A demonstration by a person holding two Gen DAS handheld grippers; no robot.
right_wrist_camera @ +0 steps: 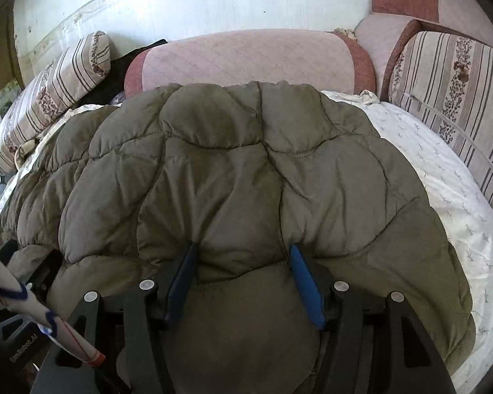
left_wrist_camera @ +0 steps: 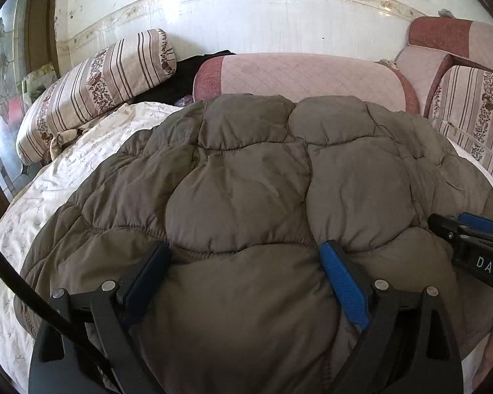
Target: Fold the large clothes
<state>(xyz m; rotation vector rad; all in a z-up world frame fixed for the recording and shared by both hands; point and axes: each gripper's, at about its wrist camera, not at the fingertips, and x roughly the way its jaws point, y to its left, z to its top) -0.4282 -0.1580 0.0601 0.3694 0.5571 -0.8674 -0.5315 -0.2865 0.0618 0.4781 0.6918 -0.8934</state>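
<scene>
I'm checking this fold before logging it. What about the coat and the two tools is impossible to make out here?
- Quilted coat: near hem, both views, hidden under the tool bodies and cut by the bottom edge.
- Left tool: fingertips sunk in padding; true grip unclear.
- Right tool: same, tips buried in a bulge.
- Sleeves, collar: neither view shows them.
- Dark cloth: behind cushions, unidentifiable.
</scene>
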